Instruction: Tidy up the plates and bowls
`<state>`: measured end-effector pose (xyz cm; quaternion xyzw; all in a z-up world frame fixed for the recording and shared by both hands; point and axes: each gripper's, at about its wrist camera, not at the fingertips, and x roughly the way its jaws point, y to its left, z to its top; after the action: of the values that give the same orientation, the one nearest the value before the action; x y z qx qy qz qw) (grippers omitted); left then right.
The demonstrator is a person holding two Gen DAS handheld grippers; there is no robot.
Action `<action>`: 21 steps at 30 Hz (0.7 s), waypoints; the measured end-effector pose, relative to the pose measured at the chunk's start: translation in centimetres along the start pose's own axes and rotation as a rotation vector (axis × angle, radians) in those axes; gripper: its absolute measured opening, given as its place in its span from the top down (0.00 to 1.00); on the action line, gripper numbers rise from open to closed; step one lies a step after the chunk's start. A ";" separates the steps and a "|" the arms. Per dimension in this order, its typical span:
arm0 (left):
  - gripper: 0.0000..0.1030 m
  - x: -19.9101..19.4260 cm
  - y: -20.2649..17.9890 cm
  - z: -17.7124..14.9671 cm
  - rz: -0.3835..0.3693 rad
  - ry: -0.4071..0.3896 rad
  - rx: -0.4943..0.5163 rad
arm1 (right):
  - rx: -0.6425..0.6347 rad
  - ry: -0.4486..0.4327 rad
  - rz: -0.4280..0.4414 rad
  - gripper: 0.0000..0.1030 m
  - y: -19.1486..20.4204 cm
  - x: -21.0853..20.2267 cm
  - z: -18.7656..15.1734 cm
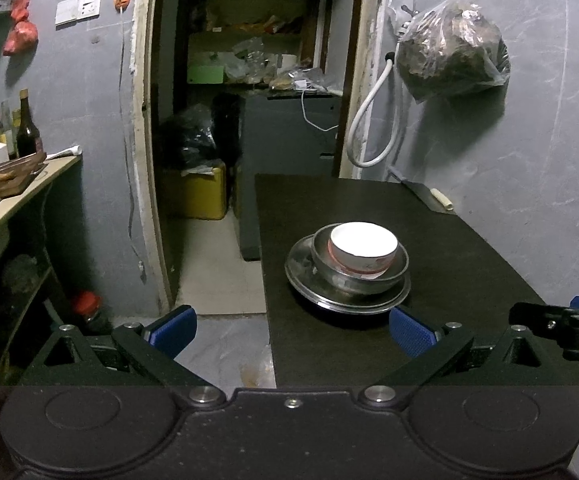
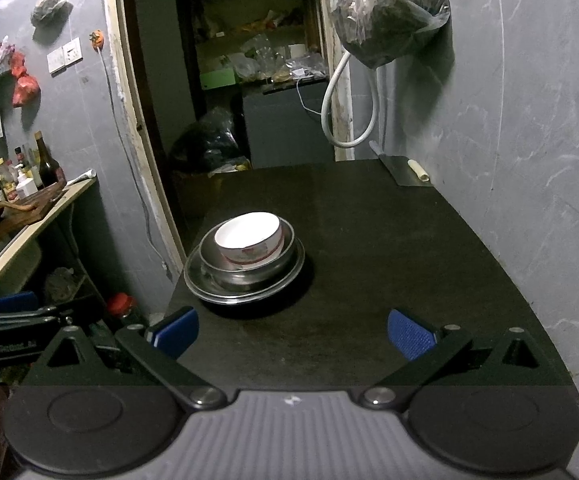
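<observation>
Sitting on the dark table (image 1: 469,280): white bowl (image 1: 363,246) inside steel bowl (image 1: 399,268), both stacked on steel plate (image 1: 301,276), near the table's left edge. Hovering just before the stack, both empty: left gripper (image 1: 293,330) spread wide, right gripper (image 2: 293,334) spread wide too.

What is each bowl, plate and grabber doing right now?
white bowl: upright, empty, nested in the metal bowl
metal bowl: upright, sitting on the metal plate
metal plate: flat on the black table, bottom of the stack
left gripper: jaws open, holding nothing, short of the stack
right gripper: jaws open, holding nothing
</observation>
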<state>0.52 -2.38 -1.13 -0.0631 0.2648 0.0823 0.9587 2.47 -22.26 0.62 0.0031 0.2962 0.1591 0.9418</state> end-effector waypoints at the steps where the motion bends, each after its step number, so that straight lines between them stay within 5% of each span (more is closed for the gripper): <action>1: 0.01 0.1 0.0 0.0 -0.005 -0.002 0.002 | 0.002 0.002 -0.001 0.00 0.0 0.1 0.0; 21: 0.01 2.8 0.8 0.1 -0.059 0.075 0.042 | 0.027 0.066 -0.052 0.00 0.7 2.1 -0.3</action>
<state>2.80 -1.28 -2.53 -0.0539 0.3002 0.0463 0.9512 3.71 -20.94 -0.68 0.0030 0.3292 0.1307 0.9352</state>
